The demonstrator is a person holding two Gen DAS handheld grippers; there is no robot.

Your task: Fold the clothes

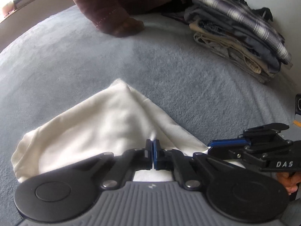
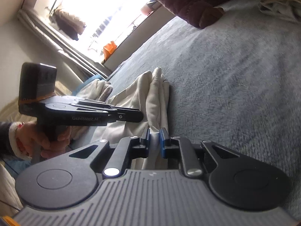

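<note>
A: Starting at the left, what's there?

B: In the left wrist view the blanket (image 1: pixel 62 60) lies bare and grey out to the window side. The cloth (image 1: pixel 97 124), white, sits on it near the camera, folded into a rough triangle, its peak pointing away and its rounded left end touching the blanket.

A: And the left gripper (image 1: pixel 152 146)?

B: Its jaws are pressed together on a thin pinch of the cloth at the near edge.

A: Further right?

B: The right gripper (image 1: pixel 210 147) comes in from the side, clamped on the cloth's right corner. In its own view the right gripper (image 2: pixel 154 136) has a thick fold of cloth (image 2: pixel 150 94) between the pads, and the left gripper (image 2: pixel 141 115) reaches to the cloth just beside it.

A: Any room beyond?

B: Open blanket runs past the peak to a brown cushion (image 1: pixel 112 5) at the far edge. A pile (image 1: pixel 239 37) of folded clothes sits far right, well apart from the cloth.
</note>
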